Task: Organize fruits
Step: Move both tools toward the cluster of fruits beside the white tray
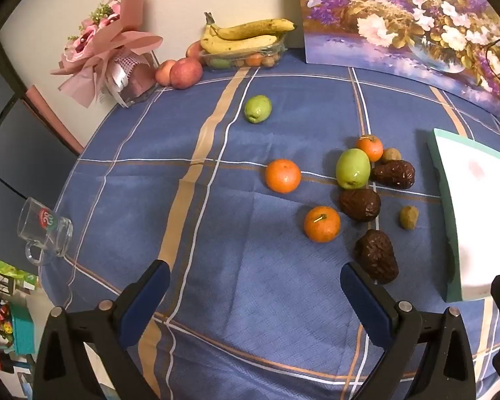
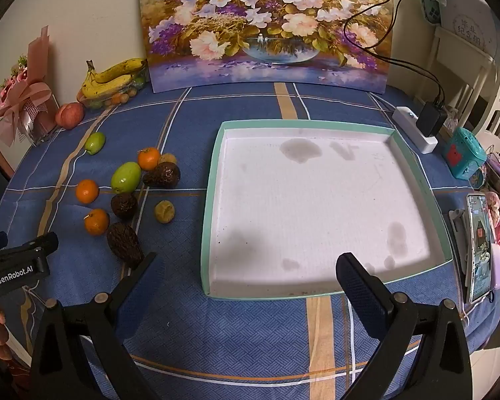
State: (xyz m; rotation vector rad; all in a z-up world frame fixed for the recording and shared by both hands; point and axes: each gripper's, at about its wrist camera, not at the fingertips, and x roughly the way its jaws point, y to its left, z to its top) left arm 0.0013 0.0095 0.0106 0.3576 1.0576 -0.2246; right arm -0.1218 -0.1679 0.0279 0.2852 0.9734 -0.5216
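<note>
I find both tools idle. My left hand-held gripper (image 1: pixel 255 286) has its jaws spread wide with nothing between them; my right hand-held gripper (image 2: pixel 246 276) is likewise agape and unloaded, hovering at the near edge of the tray (image 2: pixel 213 173), which holds no fruit. The loose fruit lies on the counter (image 1: pixel 183 166) to the left of the tray: three oranges, two green fruits, three dark wrinkled ones and two small brownish ones. The nearest piece is the dark wrinkled fruit (image 1: pixel 377 256), just ahead of the left tool's right finger, off-centre to the right, its long axis running roughly away from me. I judge the left hand nearer; it would need to shift right to straddle the fruit across its narrow width.
</note>
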